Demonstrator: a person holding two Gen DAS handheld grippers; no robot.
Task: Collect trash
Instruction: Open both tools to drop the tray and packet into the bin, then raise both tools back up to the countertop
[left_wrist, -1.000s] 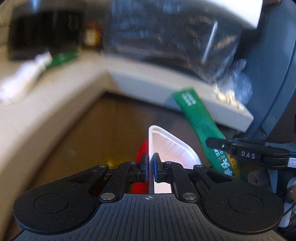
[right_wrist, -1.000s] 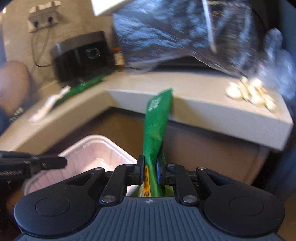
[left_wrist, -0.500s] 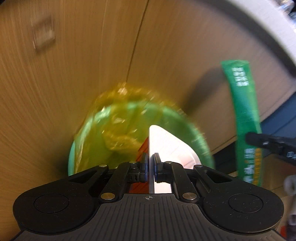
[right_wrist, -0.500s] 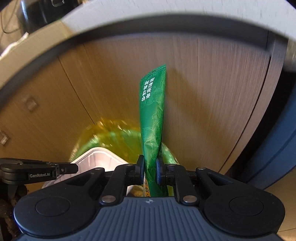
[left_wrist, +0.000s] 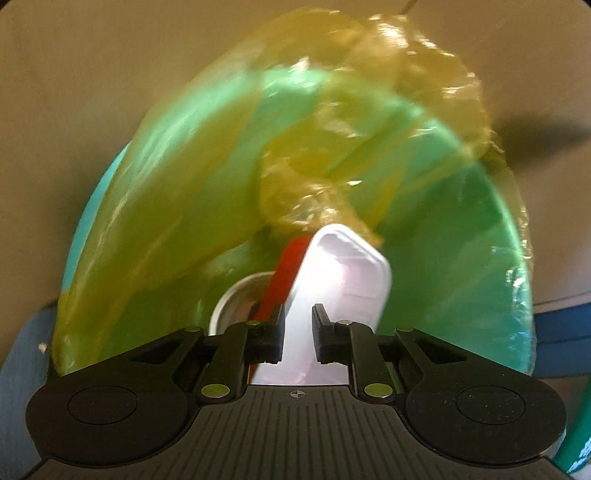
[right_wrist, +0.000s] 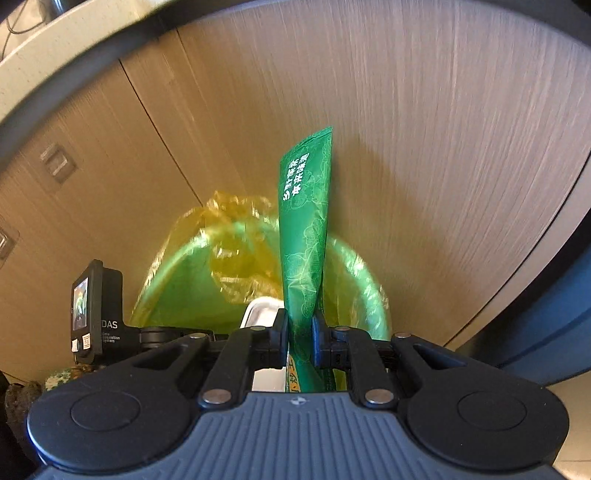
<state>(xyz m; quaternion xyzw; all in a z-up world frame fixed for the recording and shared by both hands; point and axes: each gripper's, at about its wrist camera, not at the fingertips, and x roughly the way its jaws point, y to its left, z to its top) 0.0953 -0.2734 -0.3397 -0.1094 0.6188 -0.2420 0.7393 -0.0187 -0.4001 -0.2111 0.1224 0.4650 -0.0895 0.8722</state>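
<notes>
Left claw (left_wrist: 298, 334) now parted; only it shows can (left_wrist: 240, 301).

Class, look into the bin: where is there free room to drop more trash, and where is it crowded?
Free: the right half of the bin, between the white tray and the rim. Crowded: the middle, where the bunched yellow liner, the tray and a can meet.

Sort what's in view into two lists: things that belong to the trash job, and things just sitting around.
Part of the job:
- white plastic tray, between the left gripper jaws
- green snack wrapper, in the right gripper
- green bin with its yellow liner bag
- can inside the bin

Just around:
- wooden cabinet
- countertop edge
</notes>
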